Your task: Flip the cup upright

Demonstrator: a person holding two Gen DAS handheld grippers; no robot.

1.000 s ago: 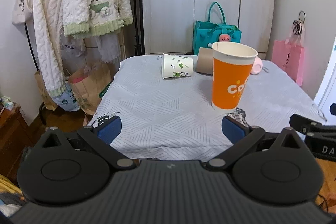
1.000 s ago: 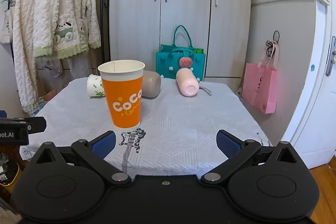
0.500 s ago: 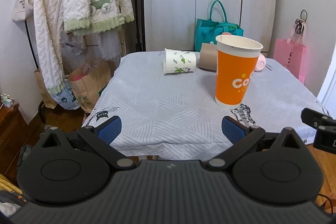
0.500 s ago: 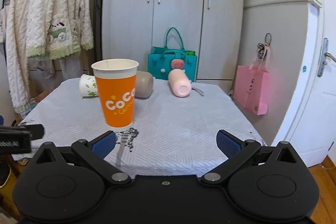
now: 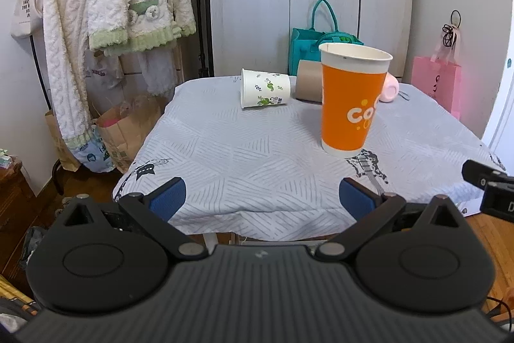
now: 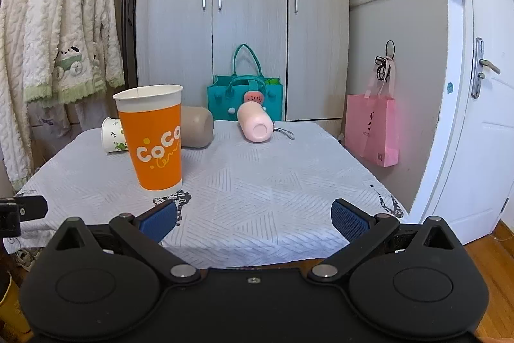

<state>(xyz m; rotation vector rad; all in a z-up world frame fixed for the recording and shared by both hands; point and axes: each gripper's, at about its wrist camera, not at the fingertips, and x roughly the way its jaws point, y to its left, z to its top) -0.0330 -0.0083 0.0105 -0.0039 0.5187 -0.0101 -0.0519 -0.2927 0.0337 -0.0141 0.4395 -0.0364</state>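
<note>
An orange paper cup (image 5: 351,100) stands upright on the cloth-covered table (image 5: 257,156); it also shows in the right wrist view (image 6: 152,137). Behind it three cups lie on their sides: a white leaf-print paper cup (image 5: 264,88) (image 6: 112,139), a brown cup (image 5: 308,85) (image 6: 196,130) and a pink cup (image 5: 389,89) (image 6: 256,126). My left gripper (image 5: 261,198) is open and empty at the table's near edge. My right gripper (image 6: 253,219) is open and empty, also at the near edge.
A teal bag (image 6: 245,100) stands behind the table by the grey wardrobe (image 6: 244,21). A pink bag (image 6: 374,130) hangs at the right wall. Clothes (image 5: 106,5) hang at the left, with paper bags (image 5: 125,130) on the floor below.
Both grippers have drawn back from the table, so the cups look smaller and farther. The cups have not moved.
</note>
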